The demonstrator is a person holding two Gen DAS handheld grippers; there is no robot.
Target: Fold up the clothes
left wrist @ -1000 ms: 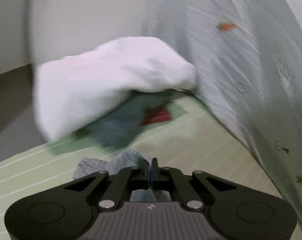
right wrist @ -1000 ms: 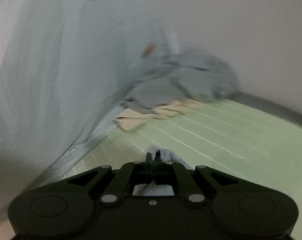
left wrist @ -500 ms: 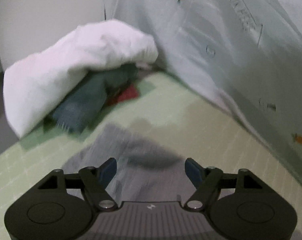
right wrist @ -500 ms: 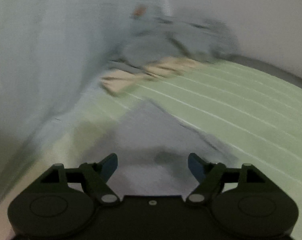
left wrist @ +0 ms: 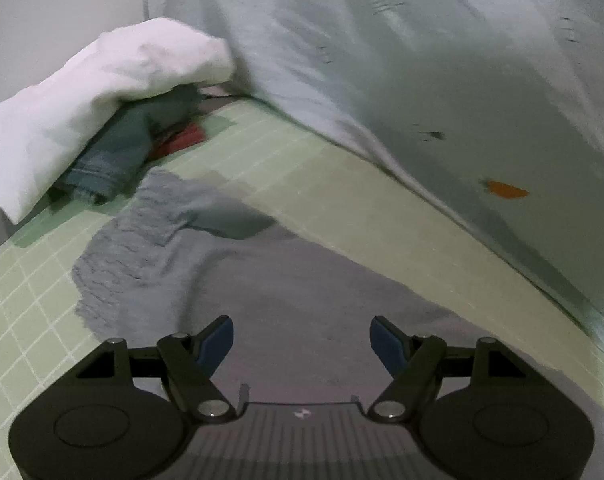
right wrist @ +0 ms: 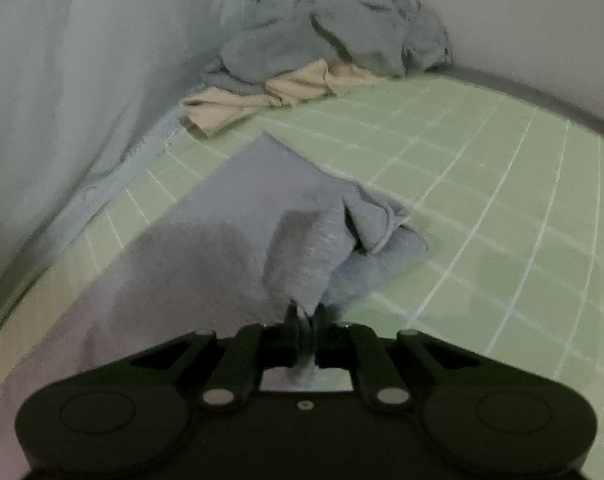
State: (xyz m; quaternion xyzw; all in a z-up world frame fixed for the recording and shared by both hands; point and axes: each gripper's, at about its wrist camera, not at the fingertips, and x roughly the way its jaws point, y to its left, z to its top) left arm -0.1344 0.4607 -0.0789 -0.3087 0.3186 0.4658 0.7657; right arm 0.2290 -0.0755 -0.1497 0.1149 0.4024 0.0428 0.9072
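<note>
A grey garment (left wrist: 162,248) lies spread on the green grid mat (left wrist: 321,168), rumpled at its left edge. My left gripper (left wrist: 302,326) hovers over it, open, with the cloth below the blue pads (left wrist: 218,338) and nothing pinched between them. In the right wrist view the same grey garment (right wrist: 230,216) stretches away to the left, with a bunched fold at its right side. My right gripper (right wrist: 306,316) is closing tight on a pinch of that fold; the cloth rises into the jaws.
A white cloth pile (left wrist: 102,76) covers a dark teal garment (left wrist: 110,152) and something red (left wrist: 182,138) at the far left. A pale carrot-print sheet (left wrist: 421,80) hangs along the mat's edge. Grey-blue clothes (right wrist: 341,40) and a beige cloth (right wrist: 278,92) lie at the far corner.
Both grippers let go of the grey garment, which dropped flat on the mat. The left stayed open and moved over it. The right sank and shut on the fold again.
</note>
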